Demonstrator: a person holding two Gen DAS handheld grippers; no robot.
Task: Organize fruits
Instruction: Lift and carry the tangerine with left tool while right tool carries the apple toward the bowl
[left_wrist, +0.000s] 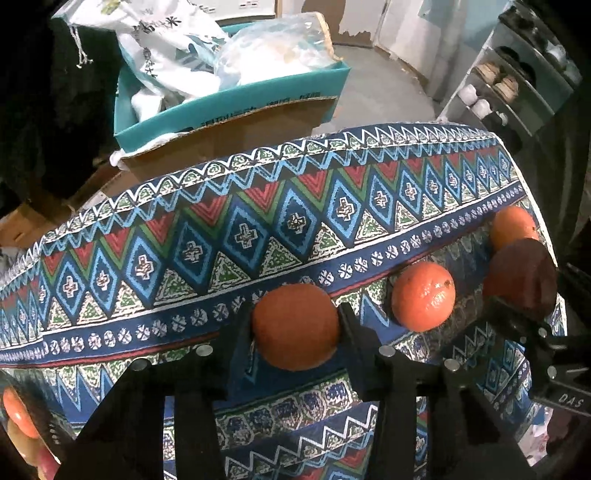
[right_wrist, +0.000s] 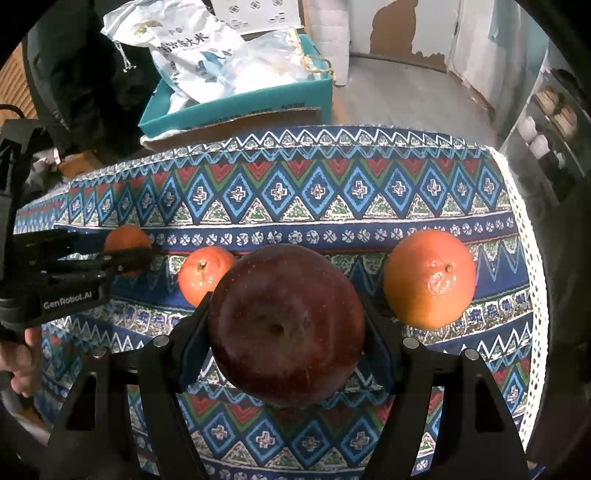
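Spreading across both views, the patterned bench (right_wrist: 332, 177) carries the fruit in a loose row, likely for sorting by kind. Centre frame in the right view, the right hand-held gripper (right_wrist: 288, 325) is clenched on the dark red apple (right_wrist: 284, 321), lifted clear to be placed. Right of it sits 1 large orange (right_wrist: 430, 278). Lower centre of the left view, the left hand-held gripper (left_wrist: 295, 328) grasps a smaller orange (left_wrist: 295, 326); another mandarin (left_wrist: 423, 295) rests beside it.

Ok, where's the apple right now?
The apple is clamped in the right claw, just above the patterned tablecloth, between a small orange on its left and a bigger orange on its right.
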